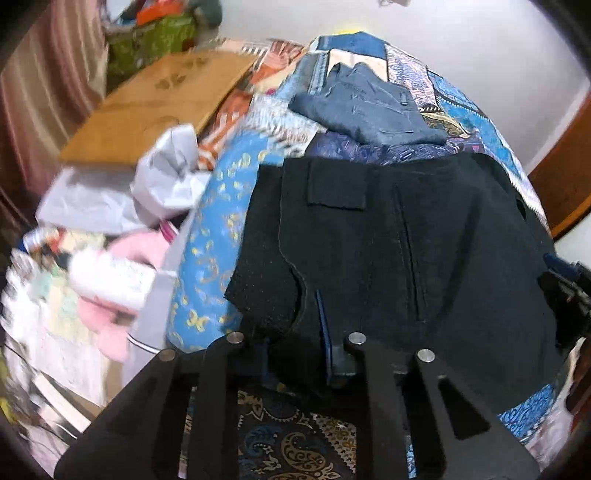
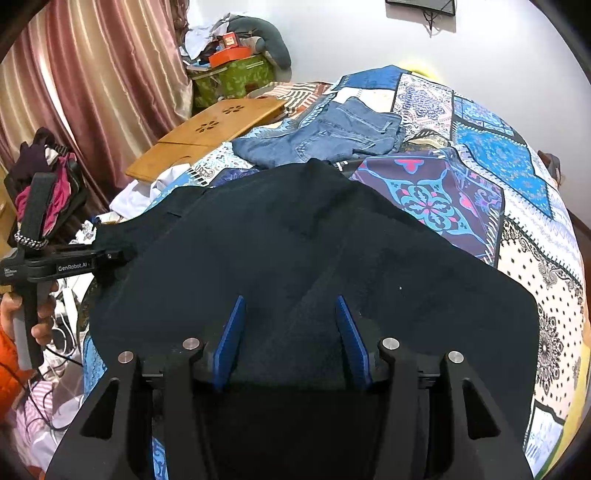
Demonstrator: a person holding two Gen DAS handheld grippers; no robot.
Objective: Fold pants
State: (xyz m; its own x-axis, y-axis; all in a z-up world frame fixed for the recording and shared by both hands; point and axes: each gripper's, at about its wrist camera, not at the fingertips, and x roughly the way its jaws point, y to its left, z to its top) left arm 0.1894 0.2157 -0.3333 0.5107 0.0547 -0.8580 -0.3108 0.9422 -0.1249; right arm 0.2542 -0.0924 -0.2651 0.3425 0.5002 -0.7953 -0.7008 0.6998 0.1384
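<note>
Nearest your right hand-held gripper (image 2: 291, 339), its blue pads (image 2: 231, 339) stood spread apart over the black pants (image 2: 295, 240), with dark cloth lying between them and nothing pinched. The pants lay spread across the near part of the bed, covering most of the patchwork quilt (image 2: 480, 155) there.

Your left hand-held gripper (image 1: 295, 339) sat at the near edge of the same pants (image 1: 388, 229). In its own view only one blue pad (image 1: 325, 332) showed, with the black cloth folded over where the other should have been; it seemed to be pinching the hem, though I could not tell for sure. From the right wrist view, that left hand-held gripper (image 2: 110, 254) reached in from the side, its tip touching the pants' edge, with your left hand (image 2: 33, 314) wrapped around the handle.

Beyond the black pants, a pair of blue jeans (image 2: 325, 136) lay crumpled on the quilt, just beside the far edge of the pants. To their left a wooden lap tray (image 2: 218, 129) rested partly on the bed. Off the bed's left side lay a blurred clutter of white cloth (image 1: 166, 181) and pink items (image 1: 110, 317).

Farther back, striped pink curtains (image 2: 92, 85) hung on the left, a green storage box (image 2: 236, 77) piled with things stood in the corner, and a plain white wall (image 2: 369, 33) closed the room.
</note>
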